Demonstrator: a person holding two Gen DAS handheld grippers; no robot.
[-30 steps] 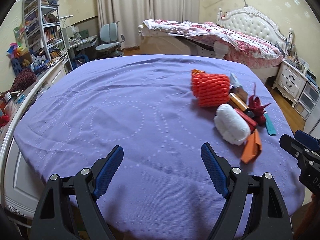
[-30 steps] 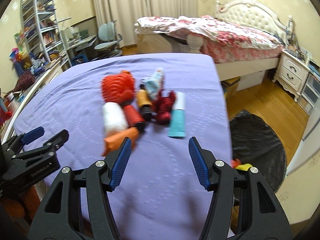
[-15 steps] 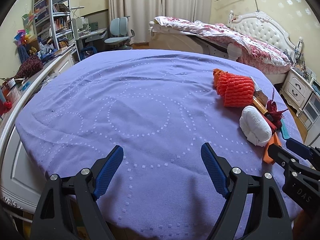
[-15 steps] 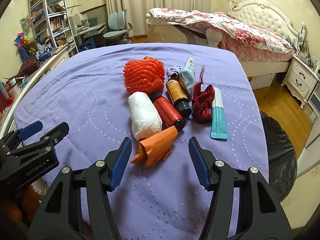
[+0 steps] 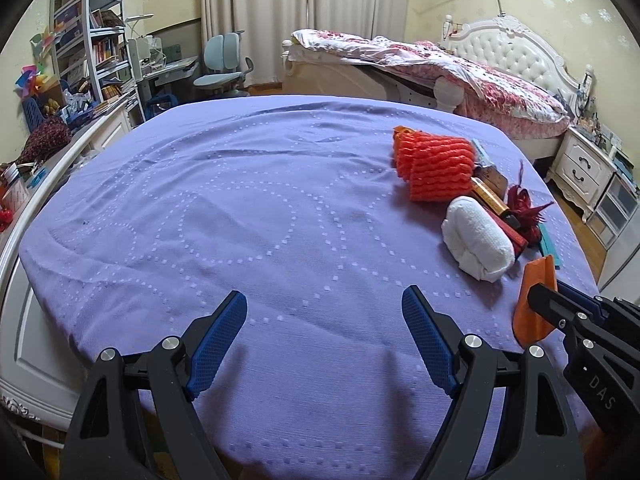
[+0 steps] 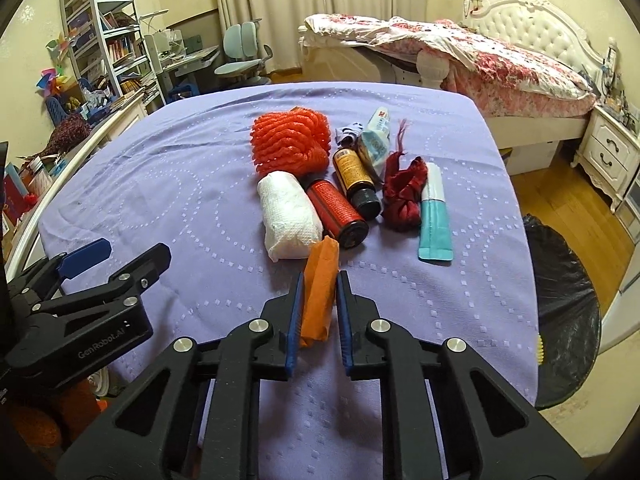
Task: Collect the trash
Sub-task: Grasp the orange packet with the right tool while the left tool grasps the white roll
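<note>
Right wrist view | right gripper (image 6: 319, 312) fingers clamp the orange wrapper (image 6: 319, 292) at the near edge of the trash pile on the purple bench (image 6: 160, 184) | left gripper (image 5: 324, 340) fingers wide, empty

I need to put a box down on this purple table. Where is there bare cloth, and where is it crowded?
Bare cloth: the whole stretch of the tablecloth between the orange net and the edge by the bookshelf. Crowded: the side toward the black bag, where the white roll, bottles and tube cluster.
</note>
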